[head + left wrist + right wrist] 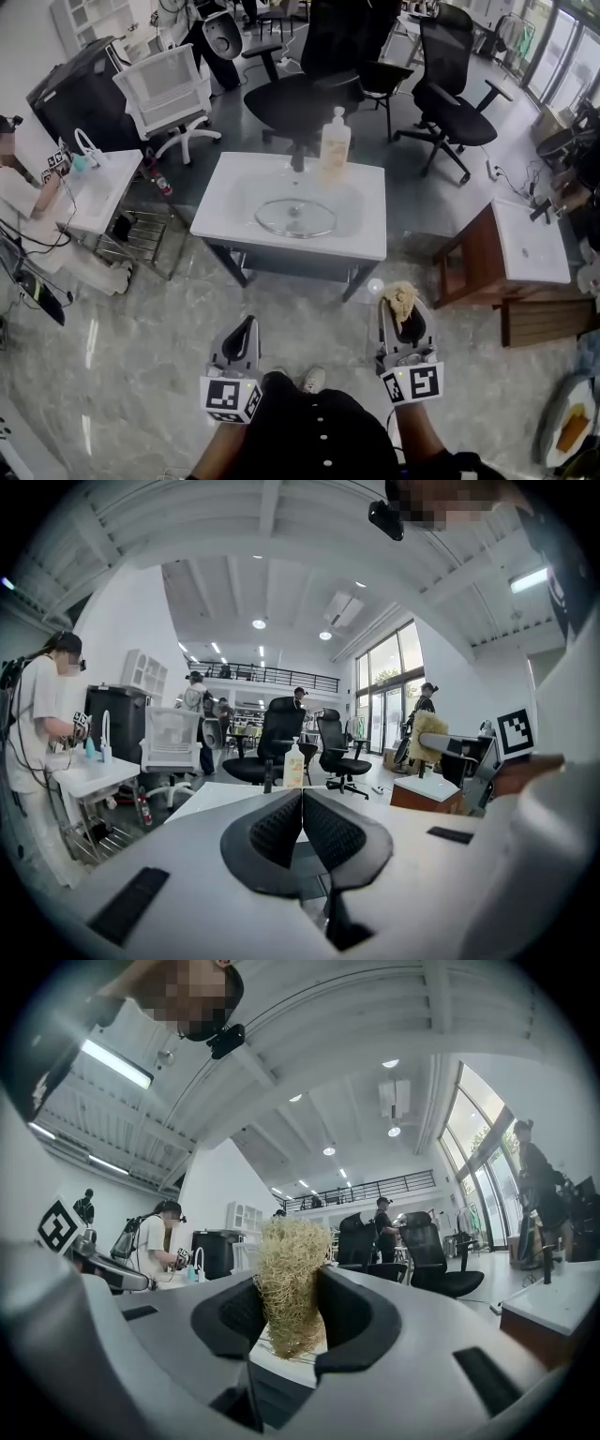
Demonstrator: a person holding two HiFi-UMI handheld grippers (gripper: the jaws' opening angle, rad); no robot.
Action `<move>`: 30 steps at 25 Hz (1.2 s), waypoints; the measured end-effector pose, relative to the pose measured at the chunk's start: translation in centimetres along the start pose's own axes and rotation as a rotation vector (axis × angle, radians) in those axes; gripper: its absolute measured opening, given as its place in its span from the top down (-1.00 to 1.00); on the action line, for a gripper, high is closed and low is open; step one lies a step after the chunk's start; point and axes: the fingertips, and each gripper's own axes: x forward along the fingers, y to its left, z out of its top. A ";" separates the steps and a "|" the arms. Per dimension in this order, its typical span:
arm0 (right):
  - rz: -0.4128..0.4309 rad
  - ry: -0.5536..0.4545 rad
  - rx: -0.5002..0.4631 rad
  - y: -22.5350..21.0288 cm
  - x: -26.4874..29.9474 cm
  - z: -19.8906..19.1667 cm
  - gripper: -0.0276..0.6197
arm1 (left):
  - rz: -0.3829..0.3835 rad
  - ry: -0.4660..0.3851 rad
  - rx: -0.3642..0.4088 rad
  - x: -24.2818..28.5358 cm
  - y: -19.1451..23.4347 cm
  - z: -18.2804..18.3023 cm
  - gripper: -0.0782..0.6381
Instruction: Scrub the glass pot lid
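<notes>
"The lid [295,217] lies flat in the sink [244,183], well ahead of both grippers. The right gripper [406,323] is clamped on the scrubber [401,296], and the left gripper [244,328] is closed on nothing."

"So what worries you?"

"Nothing pins that lid. Scrubbed one-handed, I'd guess it skates across the smooth sink, maybe into the bottle [335,145] at the far edge. And hard pressing could drag the scrubber out of the jaws."

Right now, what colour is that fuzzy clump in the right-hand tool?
Pale straw-yellow; the fibrous scrubber shows best in the right gripper view.
</notes>
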 end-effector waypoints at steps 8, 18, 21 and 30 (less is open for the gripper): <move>-0.013 0.029 0.013 -1.6 1.7 -1.7 0.45 | 0.004 0.021 -0.014 2.8 0.7 -0.6 0.71; -0.033 0.039 -0.014 -3.7 8.4 -2.2 0.45 | -0.028 0.006 -0.024 10.0 3.8 1.1 0.71; -0.028 0.039 -0.023 -4.0 11.3 -2.3 0.45 | -0.030 -0.004 -0.026 12.4 5.4 2.1 0.71; -0.025 0.030 -0.053 -5.0 19.8 -2.2 0.45 | -0.045 -0.023 -0.036 19.6 9.9 4.4 0.71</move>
